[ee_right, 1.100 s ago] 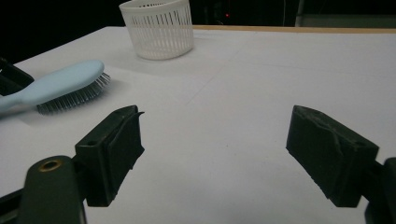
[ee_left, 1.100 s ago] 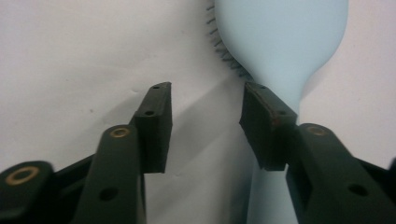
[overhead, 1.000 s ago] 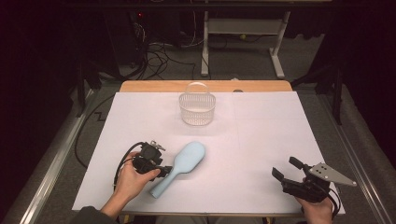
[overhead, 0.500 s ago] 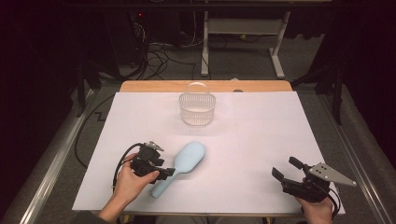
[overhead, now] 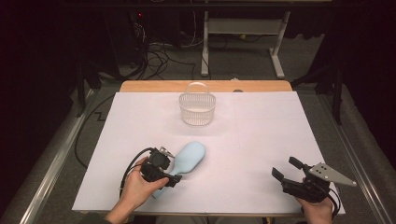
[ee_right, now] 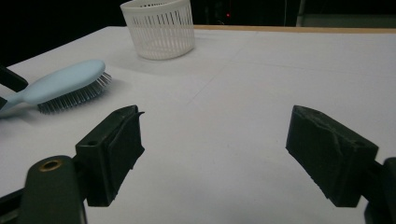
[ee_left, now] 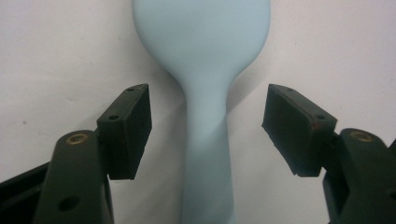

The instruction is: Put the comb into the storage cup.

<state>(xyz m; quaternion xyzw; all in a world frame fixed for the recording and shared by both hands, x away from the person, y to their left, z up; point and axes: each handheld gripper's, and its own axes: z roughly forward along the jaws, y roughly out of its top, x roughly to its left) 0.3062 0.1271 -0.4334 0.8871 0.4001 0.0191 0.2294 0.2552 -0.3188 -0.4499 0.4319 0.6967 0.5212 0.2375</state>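
From the high view, the light blue hairbrush (overhead: 186, 161) lay near the white tabletop's (overhead: 261, 135) front, its handle under the left gripper (overhead: 169, 179). The left gripper view showed its jaws, just opening, released beside the handle. The right gripper (ee_right: 212, 154) gaped empty.

Dark room; grey floor (overhead: 243, 65), tangled cables (overhead: 154, 51), metal stand (overhead: 240, 35)

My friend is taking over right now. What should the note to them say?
Left gripper: its jaws have just been opening; the light blue hairbrush handle lies between the pads, untouched.
Right gripper: open, nothing in it, near the table's front right corner.
Brush: bristles down on the white table, in front of the white basket.
Done: brush set down and let go.
Left: probably lifting it into the basket, if that is the goal.
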